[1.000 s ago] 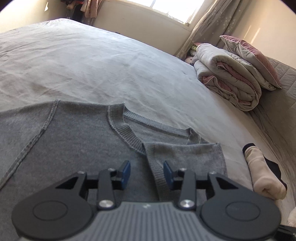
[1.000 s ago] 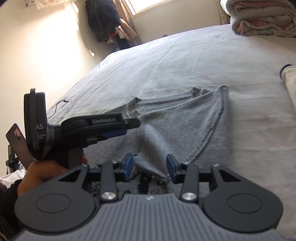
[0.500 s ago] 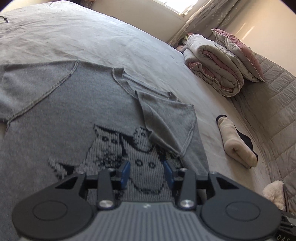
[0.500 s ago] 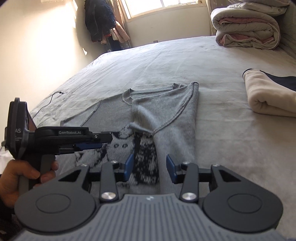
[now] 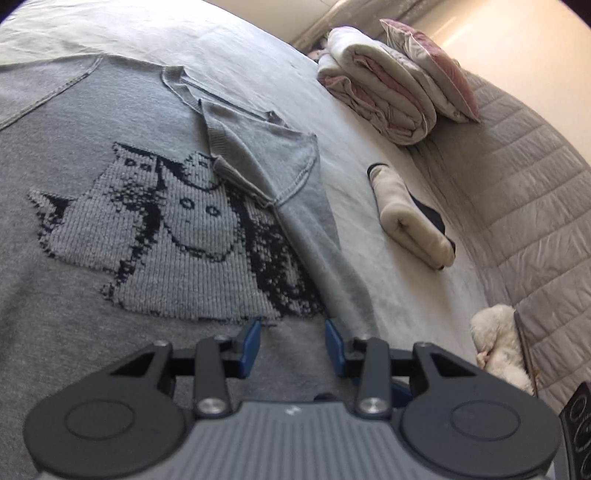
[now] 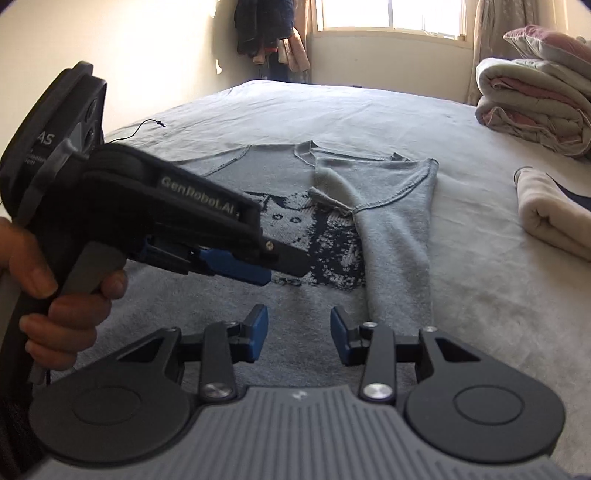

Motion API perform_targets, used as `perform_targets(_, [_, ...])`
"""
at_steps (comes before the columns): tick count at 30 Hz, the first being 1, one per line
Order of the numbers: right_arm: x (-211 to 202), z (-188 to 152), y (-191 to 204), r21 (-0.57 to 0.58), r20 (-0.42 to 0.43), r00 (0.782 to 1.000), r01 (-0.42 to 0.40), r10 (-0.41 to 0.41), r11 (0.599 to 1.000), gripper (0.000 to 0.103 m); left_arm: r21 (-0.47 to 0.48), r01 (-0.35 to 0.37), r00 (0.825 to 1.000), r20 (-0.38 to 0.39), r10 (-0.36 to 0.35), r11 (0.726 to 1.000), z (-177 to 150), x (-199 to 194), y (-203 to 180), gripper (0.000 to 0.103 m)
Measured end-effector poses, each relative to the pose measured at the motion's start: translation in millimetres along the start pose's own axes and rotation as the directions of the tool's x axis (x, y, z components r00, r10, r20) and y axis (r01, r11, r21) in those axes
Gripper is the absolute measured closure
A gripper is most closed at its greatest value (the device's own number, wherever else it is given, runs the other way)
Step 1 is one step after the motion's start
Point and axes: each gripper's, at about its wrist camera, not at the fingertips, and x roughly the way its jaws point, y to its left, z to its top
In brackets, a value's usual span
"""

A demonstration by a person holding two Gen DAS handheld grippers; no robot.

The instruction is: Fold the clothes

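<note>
A grey knit sweater with a dark cat pattern lies flat on the bed; it also shows in the right wrist view. Its right sleeve is folded in over the body and runs down the right side. My left gripper is open and empty, low over the sweater's lower body. My right gripper is open and empty, just above the lower body, near the folded sleeve's end. The left gripper appears in the right wrist view, held in a hand.
A rolled cream garment lies right of the sweater on the grey bed sheet. A folded duvet and pillow are stacked at the head. A white plush toy sits by the quilted headboard. Clothes hang in the far corner.
Both grippers have drawn back from the collar area toward the sweater's lower body. The sleeve stays folded over the body. Both grippers stayed open.
</note>
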Motion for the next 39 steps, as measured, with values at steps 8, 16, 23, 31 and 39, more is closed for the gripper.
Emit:
perform_targets(8, [14,0,-27,-0.008,-0.036,0.994,0.099,-0.099,0.995,0.062,0.038,0.037,0.998,-0.046,-0.035,0.999,0,23,-10,0.064])
perform_targets(16, [24,-13,-29,-0.122,-0.052,0.979,0.192,-0.199,0.974,0.078,-0.026,0.08,0.995,-0.051,-0.081,0.996,4,34,-2,0.064])
perform_targets(23, [15,-7,-41,-0.044,-0.051,0.981,0.184,-0.186,0.982,0.099,-0.093,0.116,0.992,-0.045,-0.12,0.989,9,41,6,0.065])
perform_targets(31, [-16,6,-78,0.324,0.038,0.999,-0.018,0.006,0.946,0.102,-0.172,0.143,0.989,-0.005,-0.146,0.975,14,41,17,0.065])
perform_targets(39, [-10,7,-72,0.315,-0.003,0.999,0.045,-0.046,0.948,0.097,-0.188,0.159,0.987,0.009,-0.16,0.969,15,40,17,0.065])
